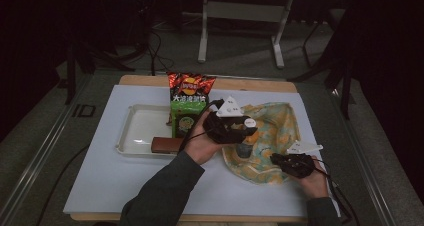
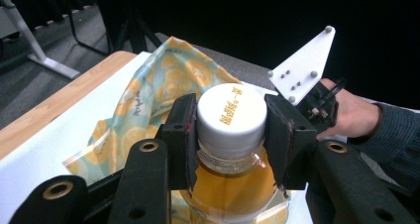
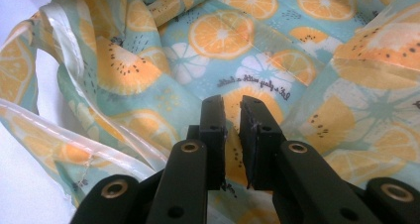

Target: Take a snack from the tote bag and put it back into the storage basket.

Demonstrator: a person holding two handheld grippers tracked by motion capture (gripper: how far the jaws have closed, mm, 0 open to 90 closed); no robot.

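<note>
My left gripper [image 1: 246, 129] is shut on the white cap of a bottle [image 1: 244, 149] of amber liquid. It holds the bottle upright over the open orange-print bag [image 1: 272, 123]. In the left gripper view the pads [image 2: 184, 130] clamp the cap of the bottle [image 2: 231, 116] from both sides, with the bag [image 2: 163, 80] behind. My right gripper [image 1: 277, 159] sits at the bag's near right edge. In the right gripper view its jaws [image 3: 233, 105] stand almost together, pinching a fold of the bag [image 3: 223, 35].
A white tray [image 1: 132, 136] lies left of the bag, with a brown flat pack [image 1: 166, 145] on its front rim. A red chips bag [image 1: 190, 88] and a green packet [image 1: 184, 122] stand at the tray's right end. A white mat [image 1: 100, 181] covers the table.
</note>
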